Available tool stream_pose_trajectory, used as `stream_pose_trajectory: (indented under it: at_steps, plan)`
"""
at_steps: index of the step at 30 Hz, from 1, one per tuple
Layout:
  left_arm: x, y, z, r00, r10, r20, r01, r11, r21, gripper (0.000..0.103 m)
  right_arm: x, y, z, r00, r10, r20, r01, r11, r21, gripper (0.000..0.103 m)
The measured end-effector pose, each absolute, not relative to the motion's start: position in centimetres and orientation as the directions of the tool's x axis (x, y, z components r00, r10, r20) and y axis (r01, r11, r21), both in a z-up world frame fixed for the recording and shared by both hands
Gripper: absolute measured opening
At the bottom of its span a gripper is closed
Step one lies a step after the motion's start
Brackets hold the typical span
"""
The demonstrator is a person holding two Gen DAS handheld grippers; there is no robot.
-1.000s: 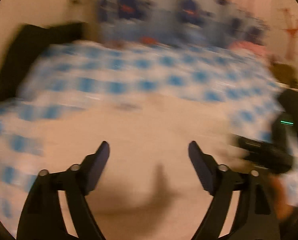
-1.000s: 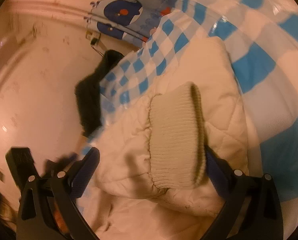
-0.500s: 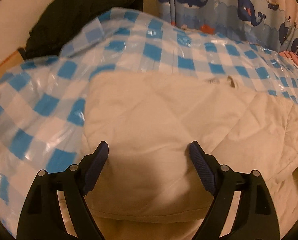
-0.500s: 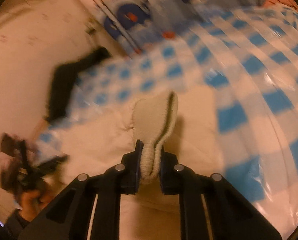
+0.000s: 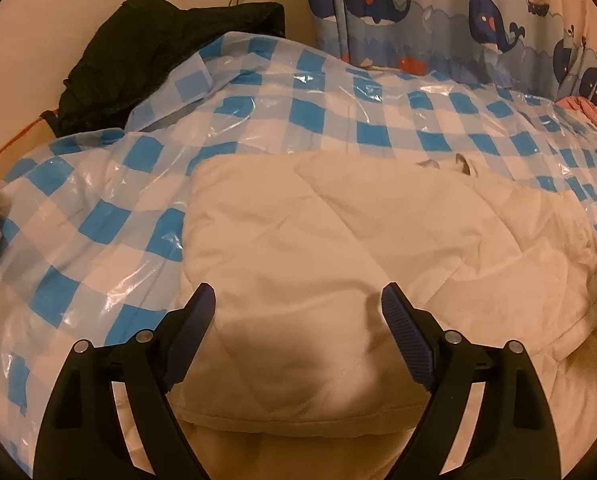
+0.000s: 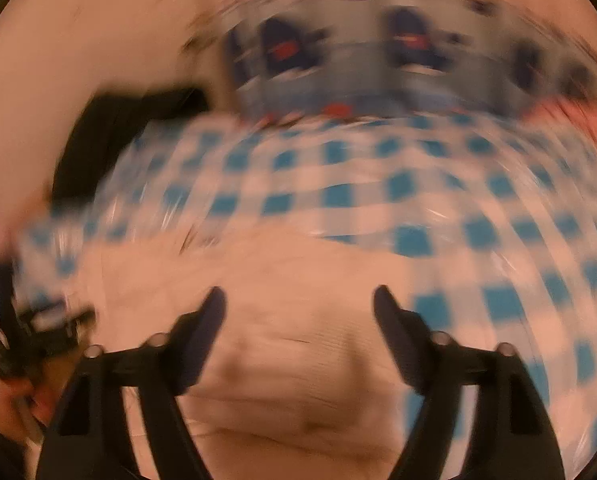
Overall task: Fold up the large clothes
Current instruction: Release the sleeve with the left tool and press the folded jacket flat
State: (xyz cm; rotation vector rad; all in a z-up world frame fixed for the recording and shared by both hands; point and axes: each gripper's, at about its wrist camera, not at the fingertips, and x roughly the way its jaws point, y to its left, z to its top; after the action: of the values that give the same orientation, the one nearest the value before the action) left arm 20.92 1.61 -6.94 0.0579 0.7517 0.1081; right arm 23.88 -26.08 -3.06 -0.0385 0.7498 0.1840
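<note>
A cream quilted jacket (image 5: 338,240) lies folded on a blue-and-white checked plastic sheet (image 5: 98,216). My left gripper (image 5: 298,312) is open and empty, just above the jacket's near part. The right wrist view is motion-blurred. My right gripper (image 6: 298,304) is open and empty over the jacket (image 6: 298,344). The ribbed cuff is not in view.
A black garment (image 5: 138,48) is heaped at the back left by the wall. A whale-print curtain (image 5: 438,20) hangs behind. Pink cloth (image 5: 590,112) lies at the far right. The left gripper and hand show at the left edge of the right wrist view (image 6: 14,340).
My right gripper, shut on the ribbed cuff half a second ago, has opened and let it go, and it is swinging. My left gripper has stayed open and steadied over the jacket.
</note>
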Motion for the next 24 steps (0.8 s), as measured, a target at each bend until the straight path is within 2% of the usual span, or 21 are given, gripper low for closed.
stream_pose_trajectory:
  at_steps: [2,3,4,8,10,12,14,17,21,24]
  plan:
    - [21.0,1.6,-7.5,0.714,0.121,-0.69,-0.071,0.992,0.1,0.082,26.9,-24.6,-7.1,0.622,0.089,-0.778,-0.166,0.986,-0.02,0.078]
    - [21.1,1.6,-7.8,0.709,0.118,-0.695,-0.068,0.993,0.099,0.082,28.9,-24.7,-11.1,0.541,0.056,-0.839,-0.152,0.988,-0.031,0.082]
    - [21.1,1.6,-8.1,0.706,0.109,-0.7,-0.06,0.994,0.093,0.083,29.4,-25.1,-12.8,0.528,0.067,-0.847,-0.146,0.989,-0.014,0.084]
    - [21.1,0.6,-9.1,0.7,0.143,-0.699,-0.051,0.987,0.15,0.084,29.2,-24.6,-11.6,0.52,0.032,-0.853,-0.141,0.989,-0.049,0.084]
    - [21.0,1.0,-8.9,0.7,0.128,-0.702,-0.051,0.99,0.129,0.084,27.9,-25.1,-8.7,0.598,0.081,-0.798,-0.147,0.989,-0.01,0.084]
    - [21.0,1.2,-8.7,0.703,0.125,-0.7,-0.051,0.991,0.126,0.084,28.0,-25.8,-6.6,0.655,0.071,-0.753,-0.103,0.995,0.004,0.084]
    - [20.9,1.0,-8.8,0.704,0.134,-0.697,-0.051,0.989,0.138,0.084,29.8,-26.8,-6.9,0.63,0.057,-0.774,-0.056,0.998,0.027,0.084]
    - [20.9,0.9,-8.9,0.705,0.126,-0.698,-0.042,0.99,0.136,0.084,32.4,-27.5,-12.7,0.491,0.031,-0.871,-0.049,0.999,0.007,0.089]
    - [21.0,0.8,-9.4,0.698,0.133,-0.704,-0.041,0.988,0.147,0.085,31.9,-27.3,-10.8,0.496,0.049,-0.867,-0.049,0.998,0.029,0.09]
    - [20.4,1.4,-8.8,0.691,0.123,-0.713,-0.042,0.991,0.13,0.084,27.1,-27.5,-7.1,0.559,0.123,-0.82,-0.123,0.99,0.065,0.09]
